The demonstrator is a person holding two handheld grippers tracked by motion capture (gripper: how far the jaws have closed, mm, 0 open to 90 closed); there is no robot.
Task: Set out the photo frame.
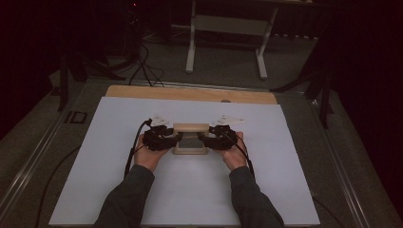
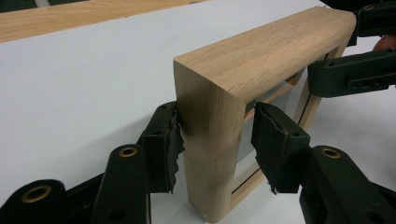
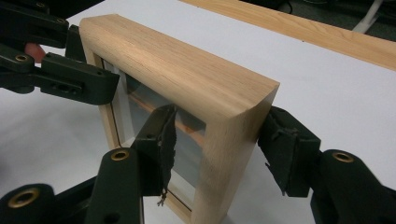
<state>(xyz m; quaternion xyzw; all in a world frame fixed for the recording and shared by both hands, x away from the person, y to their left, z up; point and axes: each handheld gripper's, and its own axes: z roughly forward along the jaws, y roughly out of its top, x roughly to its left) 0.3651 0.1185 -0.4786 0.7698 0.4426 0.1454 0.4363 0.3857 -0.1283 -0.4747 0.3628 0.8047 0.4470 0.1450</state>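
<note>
While I watched from above, a small wooden picture frame (image 1: 190,138) stood upright near the middle of a white sheet (image 1: 119,190) covering the table (image 1: 190,94), with one of my grippers at each of its short ends. My left gripper (image 1: 177,138) straddled the frame's left upright; in the left gripper view its one pad lay against the wood and the other pad (image 2: 271,140) stood just clear, so I judged the jaws parted around the post rather than pinching it. My right gripper (image 1: 203,138) straddled the right upright. In the right gripper view its pad (image 3: 164,140) on the glass side hung a little off the wood, and the far pad sat close behind the corner; I read those jaws as parted too, though I could not be sure of contact at the back.

As I judged it, the frame was already set on its edge and steadied, and what remained was either a firm grip to lift it or a clean withdrawal of both tools.

Its long axis ran left to right across the table. Its glazed face pointed toward the near side, toward my forearms.
</note>
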